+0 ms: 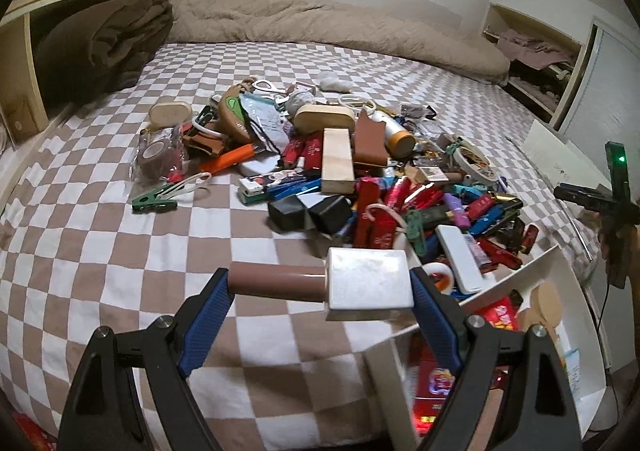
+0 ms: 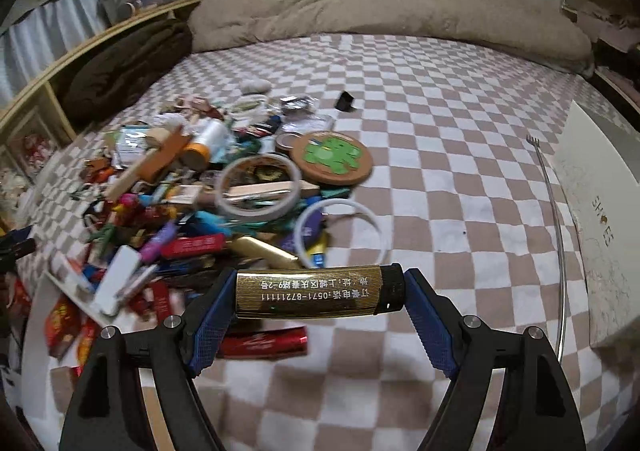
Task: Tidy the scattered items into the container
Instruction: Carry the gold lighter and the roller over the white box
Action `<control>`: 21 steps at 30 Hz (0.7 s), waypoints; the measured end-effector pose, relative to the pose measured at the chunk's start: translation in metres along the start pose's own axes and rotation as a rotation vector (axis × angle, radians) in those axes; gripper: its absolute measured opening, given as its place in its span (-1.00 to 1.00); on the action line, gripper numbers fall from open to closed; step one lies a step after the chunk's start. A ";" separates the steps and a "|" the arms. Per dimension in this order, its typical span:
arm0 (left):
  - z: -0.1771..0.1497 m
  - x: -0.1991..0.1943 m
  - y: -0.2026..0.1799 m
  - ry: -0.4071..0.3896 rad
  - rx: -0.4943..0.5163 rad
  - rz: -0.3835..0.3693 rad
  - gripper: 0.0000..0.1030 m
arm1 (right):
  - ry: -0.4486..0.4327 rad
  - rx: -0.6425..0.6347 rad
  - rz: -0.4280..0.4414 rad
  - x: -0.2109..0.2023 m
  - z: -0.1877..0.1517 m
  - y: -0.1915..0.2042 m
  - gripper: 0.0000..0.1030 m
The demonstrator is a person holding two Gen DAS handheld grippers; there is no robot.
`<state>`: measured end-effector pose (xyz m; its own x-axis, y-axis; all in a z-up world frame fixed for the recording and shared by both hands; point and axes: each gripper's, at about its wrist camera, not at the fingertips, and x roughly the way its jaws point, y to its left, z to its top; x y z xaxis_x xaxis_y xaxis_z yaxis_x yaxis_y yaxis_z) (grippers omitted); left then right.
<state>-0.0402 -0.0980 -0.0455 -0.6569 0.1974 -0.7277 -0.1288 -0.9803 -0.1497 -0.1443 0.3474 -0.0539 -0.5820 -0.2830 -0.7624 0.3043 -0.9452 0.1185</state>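
Evidently light, stiff and smooth enough to slip, a brown-handled white tool [image 1: 340,285] is clamped endwise in the left gripper [image 1: 320,291] beside the white container [image 1: 576,335], while a gold lighter [image 2: 316,293] is likewise pinched in the right gripper [image 2: 316,301].

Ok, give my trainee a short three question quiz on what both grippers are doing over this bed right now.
1. True or false: the left gripper is empty.
2. What does the right gripper hold? A) a green clip B) a gold and black lighter C) a tape ring
3. Fill in: the white container shows at the lower ____ of the left wrist view.

Key:
1. False; its fingers clamp a brown tube with a white cap.
2. B, the gold and black lighter, held crosswise.
3. Right.
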 end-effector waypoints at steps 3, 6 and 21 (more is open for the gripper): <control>-0.003 -0.006 -0.009 -0.006 0.002 -0.010 0.69 | 0.002 -0.010 0.016 -0.008 -0.003 0.013 0.60; -0.008 -0.012 -0.020 -0.010 0.018 -0.032 0.69 | 0.007 -0.037 0.032 -0.016 -0.009 0.027 0.60; -0.035 -0.023 -0.061 0.014 0.066 -0.131 0.69 | 0.053 -0.212 0.167 -0.036 -0.036 0.115 0.60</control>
<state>0.0089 -0.0427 -0.0432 -0.6208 0.3236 -0.7141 -0.2621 -0.9441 -0.1999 -0.0616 0.2543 -0.0357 -0.4717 -0.4181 -0.7763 0.5474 -0.8291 0.1139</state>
